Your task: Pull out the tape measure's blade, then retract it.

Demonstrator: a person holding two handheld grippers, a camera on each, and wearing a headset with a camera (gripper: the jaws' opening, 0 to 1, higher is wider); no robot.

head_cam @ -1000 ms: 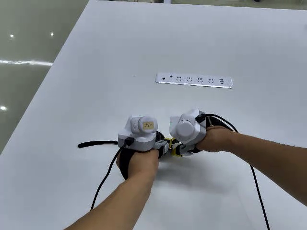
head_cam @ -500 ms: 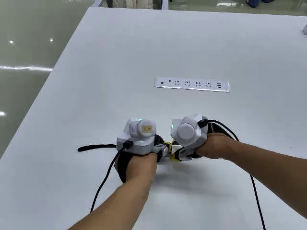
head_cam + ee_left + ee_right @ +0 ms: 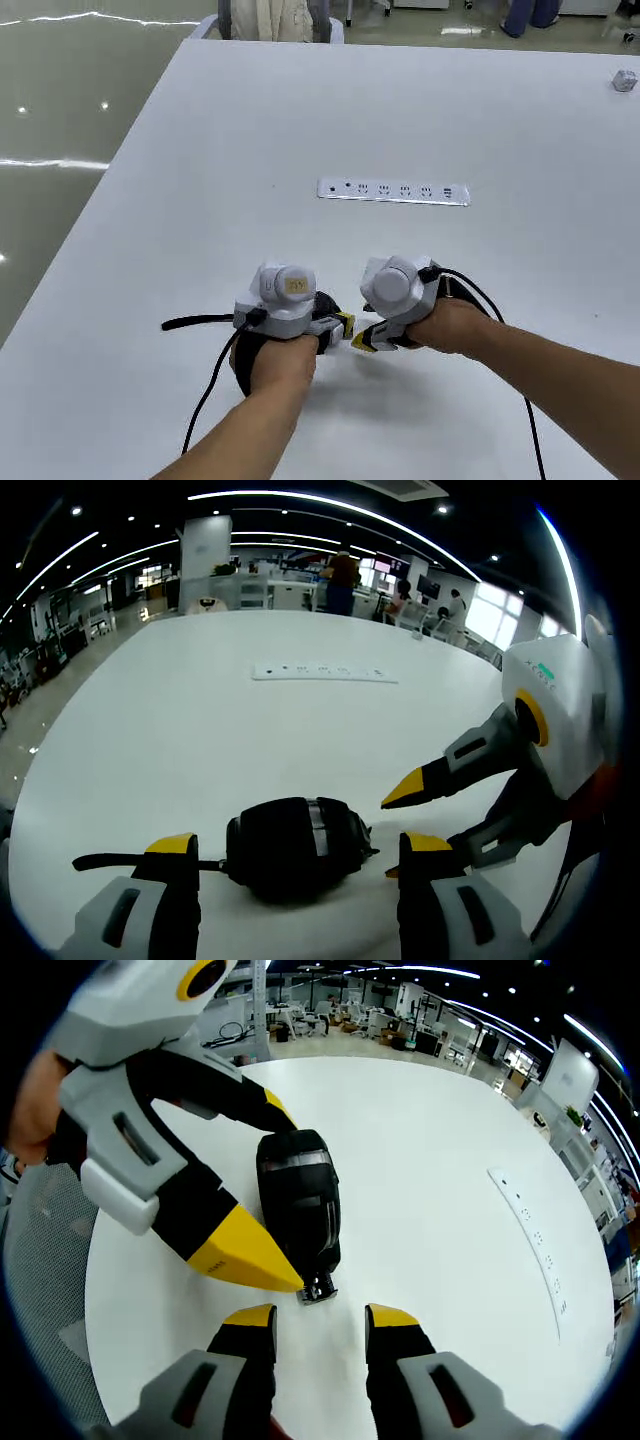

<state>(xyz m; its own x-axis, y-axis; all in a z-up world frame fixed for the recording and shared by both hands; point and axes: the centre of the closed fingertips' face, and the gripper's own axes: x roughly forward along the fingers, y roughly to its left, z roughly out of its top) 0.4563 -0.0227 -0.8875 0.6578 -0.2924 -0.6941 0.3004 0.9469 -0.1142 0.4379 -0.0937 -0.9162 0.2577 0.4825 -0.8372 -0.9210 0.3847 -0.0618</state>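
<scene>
The black tape measure [image 3: 295, 845] lies on the white table [image 3: 300, 130], and its strap [image 3: 195, 322] trails off to the left. My left gripper [image 3: 300, 842] stands open, with a yellow-tipped finger on each side of the case and a small gap on both sides. The case's blade hook [image 3: 315, 1290] points at my right gripper [image 3: 322, 1315], which is open just short of it with nothing between its fingers. In the head view both grippers sit side by side near the table's front, the left gripper [image 3: 335, 320] and the right gripper [image 3: 362, 342] almost tip to tip.
A white power strip [image 3: 393, 191] lies across the middle of the table beyond the grippers. A small grey object [image 3: 624, 80] sits at the far right. The table's left edge [image 3: 110, 160] drops to a glossy floor. Black cables [image 3: 205, 395] trail back from both grippers.
The head camera has tilted up, showing more of the far table. The two grippers have drawn slightly apart and sit a little nearer the front edge.
</scene>
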